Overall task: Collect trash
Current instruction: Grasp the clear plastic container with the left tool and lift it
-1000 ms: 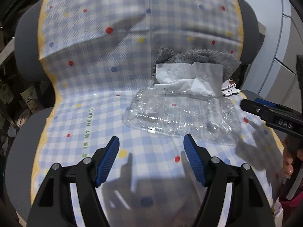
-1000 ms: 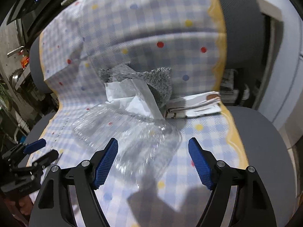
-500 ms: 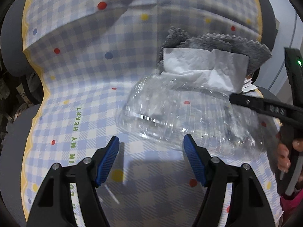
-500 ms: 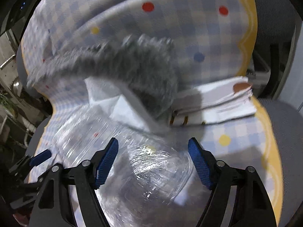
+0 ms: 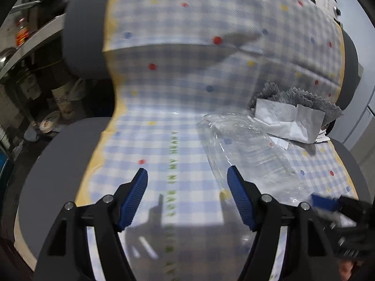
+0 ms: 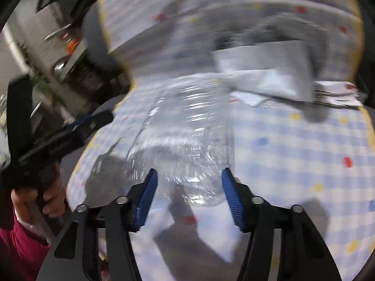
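Bottle (image 6: 185, 140), clear plastic & crushed, lies on the checked seat cover (image 6: 293, 159) of a grey chair (image 5: 54, 164), w/ crumpled white paper (image 6: 264, 75) and a grey fluffy cloth (image 5: 302, 96) just behind it. Right gripper (image 6: 188, 192) straddles the bottle's near end, jaws closing, pads not clearly pressing yet. Left gripper (image 5: 187, 196) hangs wide open over bare cover, holding nothing, bottle just to its right.

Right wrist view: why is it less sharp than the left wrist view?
Right wrist view: motion blur smears the clear plastic container and white paper. Left wrist view: milder blur, green lettering still readable, though the right gripper smears at the edge.
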Available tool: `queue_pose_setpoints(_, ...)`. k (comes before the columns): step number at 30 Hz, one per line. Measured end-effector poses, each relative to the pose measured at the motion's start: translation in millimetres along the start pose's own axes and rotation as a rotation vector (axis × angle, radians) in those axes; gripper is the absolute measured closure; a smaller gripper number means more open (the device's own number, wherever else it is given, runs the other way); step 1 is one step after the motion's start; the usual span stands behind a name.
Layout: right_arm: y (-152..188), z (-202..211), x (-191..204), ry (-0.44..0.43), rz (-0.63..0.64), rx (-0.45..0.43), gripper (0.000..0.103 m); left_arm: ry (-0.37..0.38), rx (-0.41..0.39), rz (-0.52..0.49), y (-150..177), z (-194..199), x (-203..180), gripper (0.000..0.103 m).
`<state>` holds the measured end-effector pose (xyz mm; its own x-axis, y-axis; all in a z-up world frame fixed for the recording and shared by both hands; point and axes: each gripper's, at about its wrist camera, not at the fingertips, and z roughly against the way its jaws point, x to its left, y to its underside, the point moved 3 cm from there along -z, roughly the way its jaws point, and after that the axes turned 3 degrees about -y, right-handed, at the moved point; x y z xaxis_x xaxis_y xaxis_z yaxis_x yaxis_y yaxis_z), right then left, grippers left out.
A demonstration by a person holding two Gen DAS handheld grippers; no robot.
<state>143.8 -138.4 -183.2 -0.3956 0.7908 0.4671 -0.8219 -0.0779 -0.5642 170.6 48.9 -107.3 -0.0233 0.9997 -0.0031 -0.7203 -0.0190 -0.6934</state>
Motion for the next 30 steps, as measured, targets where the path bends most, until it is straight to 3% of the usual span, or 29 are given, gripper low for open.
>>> queue_pose_setpoints(3,5.4,-0.9,32.3,-0.073,0.049,0.023,0.052,0.003,-0.017,0.016,1.5,17.7,10.3,0.035)
queue_pose_setpoints(6,7.7,15.4,47.2,-0.042,0.082,-0.020,0.052,0.013,-0.030,0.009,3.3,29.0,12.3,0.034)
queue_pose_setpoints(10,5.3,43.1,31.6,0.071,0.028,-0.108,0.051,0.077,-0.008,-0.042,11.8,30.5,-3.6,0.011)
queue_pose_setpoints(12,7.5,57.3,11.7,0.090,-0.021,-0.135,0.051,0.096,0.005,-0.099,19.2,28.6,-21.7,0.007)
queue_pose_setpoints(19,20.4,81.3,-20.6,0.134,-0.115,-0.189,0.048,0.147,0.059,-0.213,42.3,19.5,-68.6,0.007)
queue_pose_setpoints(25,26.9,86.5,-31.9,0.133,-0.144,-0.196,0.048,0.088,0.050,-0.328,60.0,18.1,-82.8,0.007)
queue_pose_setpoints(30,28.0,84.4,-31.8,0.121,-0.153,-0.196,0.048,0.054,0.113,-0.390,80.8,5.7,-79.1,0.007)
